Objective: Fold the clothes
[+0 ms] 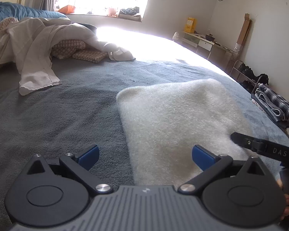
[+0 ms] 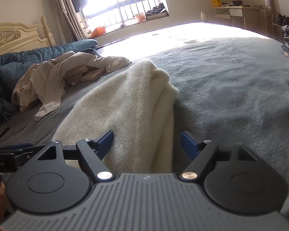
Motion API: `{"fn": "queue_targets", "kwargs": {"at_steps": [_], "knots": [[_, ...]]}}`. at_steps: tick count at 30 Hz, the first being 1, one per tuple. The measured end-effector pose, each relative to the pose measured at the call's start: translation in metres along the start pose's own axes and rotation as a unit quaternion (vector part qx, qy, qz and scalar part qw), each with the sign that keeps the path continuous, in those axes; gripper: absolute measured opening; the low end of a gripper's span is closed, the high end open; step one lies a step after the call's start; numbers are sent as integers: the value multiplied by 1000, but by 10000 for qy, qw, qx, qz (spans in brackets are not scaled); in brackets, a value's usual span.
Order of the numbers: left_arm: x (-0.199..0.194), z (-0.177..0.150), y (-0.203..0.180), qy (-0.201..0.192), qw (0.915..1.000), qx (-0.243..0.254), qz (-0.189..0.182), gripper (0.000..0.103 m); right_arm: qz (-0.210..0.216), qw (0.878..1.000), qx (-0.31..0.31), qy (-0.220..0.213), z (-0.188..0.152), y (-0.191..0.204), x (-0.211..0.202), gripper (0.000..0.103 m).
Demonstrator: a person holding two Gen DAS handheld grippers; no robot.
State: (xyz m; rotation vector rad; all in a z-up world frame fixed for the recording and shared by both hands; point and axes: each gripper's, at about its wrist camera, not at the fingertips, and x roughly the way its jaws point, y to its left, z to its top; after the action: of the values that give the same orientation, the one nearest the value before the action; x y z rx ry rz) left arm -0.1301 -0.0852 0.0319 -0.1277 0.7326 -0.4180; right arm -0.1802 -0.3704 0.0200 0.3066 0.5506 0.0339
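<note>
Fleece (image 2: 125,104), cream and already doubled, lies on the grey bed (image 2: 231,80), its long axis running up the middle of the right wrist frame, away from us. We hold the right gripper (image 2: 146,142) spread, straddling its near end, so we judge it nearer. The left gripper (image 1: 145,156), also spread and pinching nothing, sits at the fleece's left edge, low in its frame.
</note>
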Motion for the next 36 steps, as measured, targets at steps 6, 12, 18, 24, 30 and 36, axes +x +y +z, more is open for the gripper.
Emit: {"fn": "queue_targets", "kwargs": {"at_steps": [6, 12, 18, 24, 30, 36], "knots": [[23, 3, 36, 313, 9924, -1000, -650, 103, 285, 9985, 459, -67, -8, -14, 2, 77], [43, 4, 40, 275, 9908, -876, -996, 102, 634, 9959, 639, -85, -11, -23, 4, 78], [54, 10, 47, 258, 9849, -1012, -1380, 102, 1352, 9815, 1355, 75, -17, -46, 13, 78], [75, 18, 52, 398, 9749, -1290, -1773, 102, 1796, 9726, 1428, 384, -7, -54, 23, 82], [101, 31, 46, 518, 9700, -1325, -1970, 102, 2066, 9618, 1679, 641, 8, -60, 35, 83], [120, 39, 56, 619, 9597, -1559, -2254, 103, 1975, 9588, 1856, 855, 24, -63, 47, 84]]}}
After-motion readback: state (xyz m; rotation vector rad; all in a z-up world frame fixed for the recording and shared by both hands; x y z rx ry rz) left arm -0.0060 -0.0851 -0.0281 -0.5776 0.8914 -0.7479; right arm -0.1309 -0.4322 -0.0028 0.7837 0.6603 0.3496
